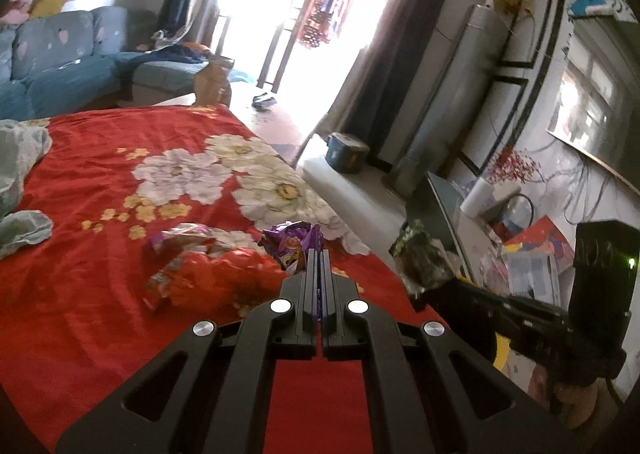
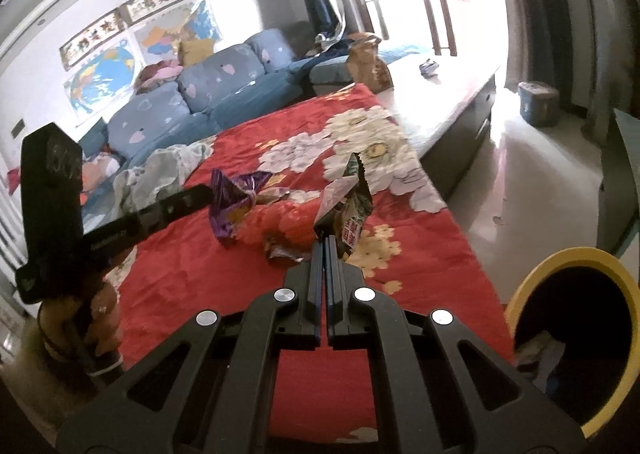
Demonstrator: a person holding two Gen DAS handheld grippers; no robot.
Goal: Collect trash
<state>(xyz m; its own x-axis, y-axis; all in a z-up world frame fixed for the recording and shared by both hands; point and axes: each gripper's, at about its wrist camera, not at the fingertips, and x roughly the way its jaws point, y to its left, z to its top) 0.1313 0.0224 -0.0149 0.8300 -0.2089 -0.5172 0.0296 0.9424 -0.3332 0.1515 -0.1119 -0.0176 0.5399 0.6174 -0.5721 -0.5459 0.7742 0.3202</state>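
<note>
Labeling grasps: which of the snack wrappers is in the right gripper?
The dark green wrapper, pinched upright in the right gripper. The purple wrapper is in the left gripper; the others lie loose on the red cloth.

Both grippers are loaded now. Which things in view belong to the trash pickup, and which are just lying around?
Job:
purple wrapper in left gripper
green wrapper in right gripper
loose wrappers on red blanket
yellow-rimmed bin

Lying about:
pale cloth
blue sofa
paper bag

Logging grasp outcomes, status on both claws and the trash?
Left claw shut on purple wrapper. Right claw shut on green wrapper. More wrappers on red blanket. Yellow-rimmed bin right; path clear.
</note>
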